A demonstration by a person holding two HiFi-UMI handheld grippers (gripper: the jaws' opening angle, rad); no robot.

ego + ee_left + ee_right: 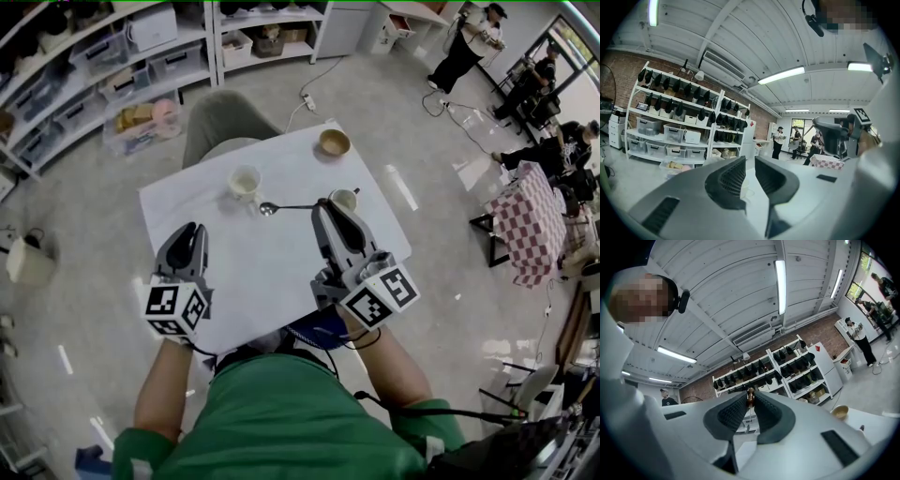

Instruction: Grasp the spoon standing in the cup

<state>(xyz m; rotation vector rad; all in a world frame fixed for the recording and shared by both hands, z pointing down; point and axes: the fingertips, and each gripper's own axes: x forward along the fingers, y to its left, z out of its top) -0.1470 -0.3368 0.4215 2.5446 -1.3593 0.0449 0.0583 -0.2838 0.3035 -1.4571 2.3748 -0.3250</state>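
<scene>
My right gripper (322, 204) is shut on the handle end of a metal spoon (270, 208). The spoon lies level above the white table, its bowl pointing left. In the right gripper view the spoon's brown tip (750, 396) sticks up between the pads, with the right gripper (750, 403) closed round it. A small cup (345, 198) stands just right of the gripper's tip. A second pale cup (245, 181) stands further left. My left gripper (188, 242) hovers over the table's front left with a narrow gap between its jaws, and the left gripper (750, 176) holds nothing.
A wooden bowl (334, 142) sits at the table's (253, 272) far right corner, and the bowl (840, 412) also shows in the right gripper view. A grey chair (221, 122) stands behind the table. Shelving (112, 66) lines the far wall. Several people (469, 42) are at the right.
</scene>
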